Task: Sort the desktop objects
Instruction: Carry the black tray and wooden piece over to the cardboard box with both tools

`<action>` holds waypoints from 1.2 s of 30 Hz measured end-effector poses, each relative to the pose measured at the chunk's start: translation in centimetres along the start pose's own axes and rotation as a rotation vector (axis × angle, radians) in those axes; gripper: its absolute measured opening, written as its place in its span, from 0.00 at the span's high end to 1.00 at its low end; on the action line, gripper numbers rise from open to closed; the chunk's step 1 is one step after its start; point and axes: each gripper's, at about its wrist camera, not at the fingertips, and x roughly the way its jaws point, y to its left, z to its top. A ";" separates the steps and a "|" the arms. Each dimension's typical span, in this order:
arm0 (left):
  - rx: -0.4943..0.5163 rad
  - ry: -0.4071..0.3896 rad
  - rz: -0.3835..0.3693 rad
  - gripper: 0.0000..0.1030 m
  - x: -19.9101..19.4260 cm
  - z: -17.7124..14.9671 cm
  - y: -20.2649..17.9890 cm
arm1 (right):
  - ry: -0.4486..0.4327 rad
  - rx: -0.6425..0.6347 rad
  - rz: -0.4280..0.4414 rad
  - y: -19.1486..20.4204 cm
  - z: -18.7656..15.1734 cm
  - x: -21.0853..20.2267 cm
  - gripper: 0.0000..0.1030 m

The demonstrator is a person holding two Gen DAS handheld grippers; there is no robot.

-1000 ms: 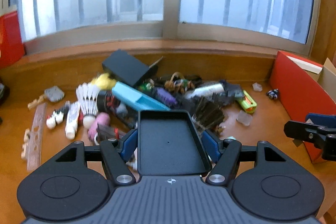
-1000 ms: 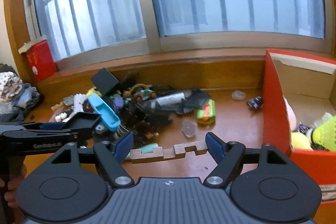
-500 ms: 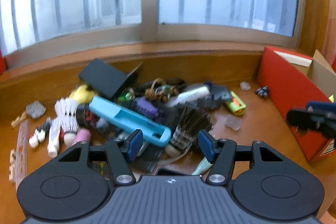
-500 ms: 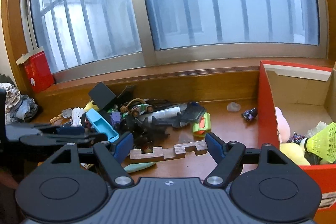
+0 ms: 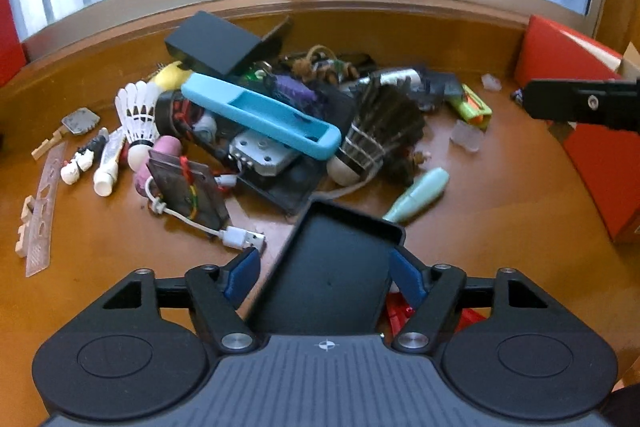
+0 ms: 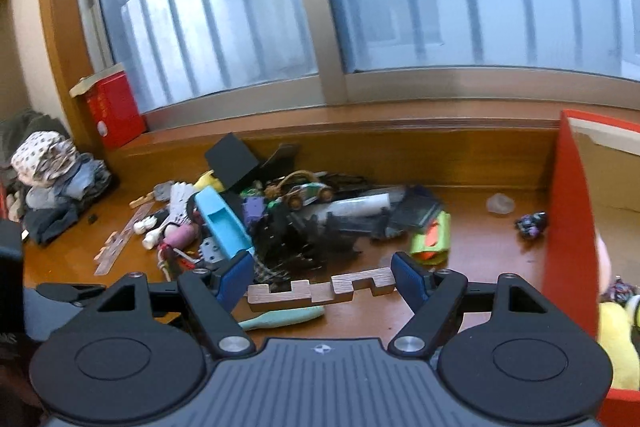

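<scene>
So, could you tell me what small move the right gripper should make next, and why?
Probably carry it rightward over the red box and release there. The right gripper is shut on the notched wooden piece, held level between its fingers, and the box beside it already holds sorted toys.

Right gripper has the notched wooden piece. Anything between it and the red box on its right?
Nothing visible. The wooden piece sits clamped in the right gripper, and only bare desk lies between it and the red box wall, which it must clear.
</scene>
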 end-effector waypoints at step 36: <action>-0.007 -0.218 -0.096 0.37 -2.8 5.8 -3.8 | -0.068 -0.017 -0.067 -1.8 0.6 -3.3 0.25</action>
